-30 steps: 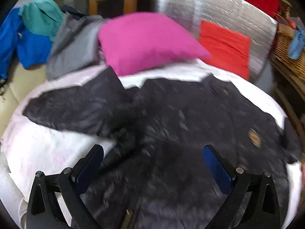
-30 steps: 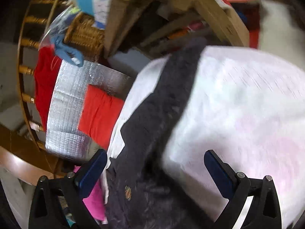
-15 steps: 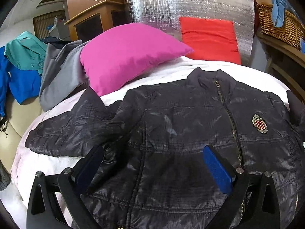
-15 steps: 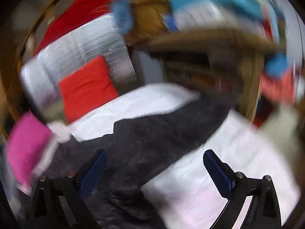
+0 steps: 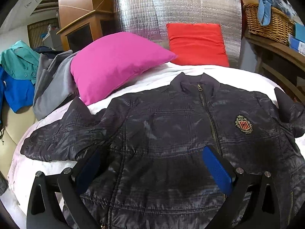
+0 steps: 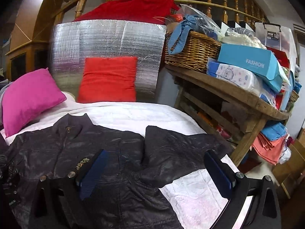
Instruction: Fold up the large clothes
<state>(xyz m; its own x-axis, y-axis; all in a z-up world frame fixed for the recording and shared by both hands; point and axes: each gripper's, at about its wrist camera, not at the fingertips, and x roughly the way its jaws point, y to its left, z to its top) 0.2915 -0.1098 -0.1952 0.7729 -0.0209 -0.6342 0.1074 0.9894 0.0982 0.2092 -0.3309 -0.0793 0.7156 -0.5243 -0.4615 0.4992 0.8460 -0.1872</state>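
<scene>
On the shelf, wicker basket (image 6: 192,51) holding blue cloth (image 6: 181,32), perhaps bagged clothes

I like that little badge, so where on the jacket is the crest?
In the left wrist view the crest sits right of the zipper on the dark jacket chest, which lies flat on the white bedcover before the pink pillow.

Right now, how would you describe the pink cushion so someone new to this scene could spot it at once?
Start at the white bedspread with the dark zip-up jacket spread across it. Behind the jacket's outstretched sleeve, a magenta pink cushion lies tilted, with a grey garment beside it. The red cushion next to it stands upright against the silver foil panel; the pink one does not.
</scene>
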